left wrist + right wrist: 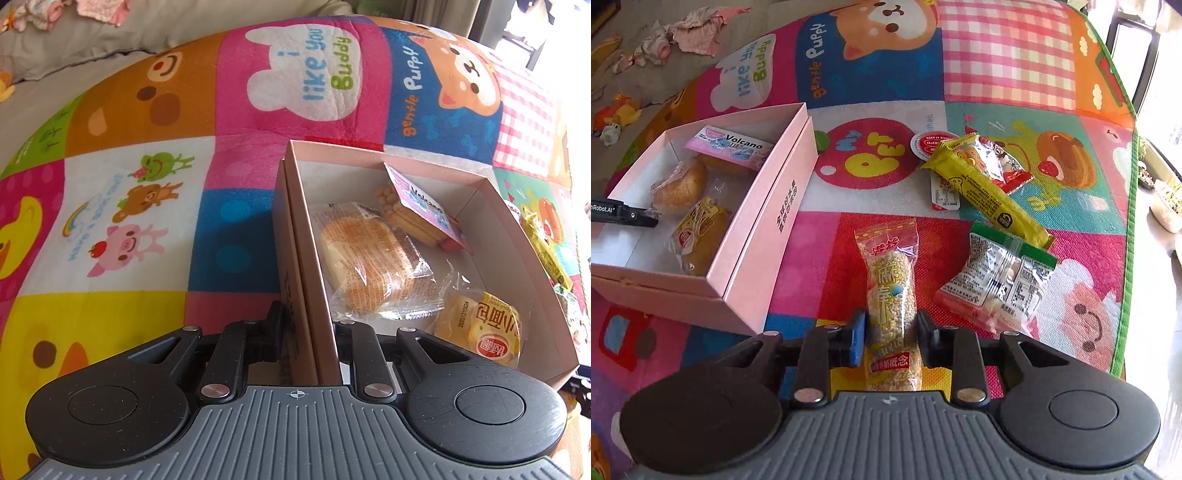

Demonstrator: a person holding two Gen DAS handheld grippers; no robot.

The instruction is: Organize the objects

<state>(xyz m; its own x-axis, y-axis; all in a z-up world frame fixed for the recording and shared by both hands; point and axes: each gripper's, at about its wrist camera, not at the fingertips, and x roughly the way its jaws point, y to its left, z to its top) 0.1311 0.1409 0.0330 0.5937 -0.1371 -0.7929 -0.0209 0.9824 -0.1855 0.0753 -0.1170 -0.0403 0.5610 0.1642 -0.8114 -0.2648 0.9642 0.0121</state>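
Note:
A pink cardboard box (753, 229) sits open on the play mat; it also shows in the left wrist view (480, 177). Inside lie a wrapped round bun (365, 258), a yellow bread pack (484, 332) and a Volcano snack pack (424, 203). My left gripper (310, 332) is shut on the box's left wall. My right gripper (891, 339) is shut on a puffed-rice bar packet (892, 295) lying on the mat to the right of the box. A long yellow snack bar (986, 192) and a green-topped clear bag (1001, 280) lie beyond it.
A small red-wrapped snack (1012, 170) and a white sachet (943, 195) lie by the yellow bar. The mat's green edge (1126, 221) runs along the right, with floor beyond. Clothes (690, 33) and small toys (617, 114) lie on grey bedding at the far left.

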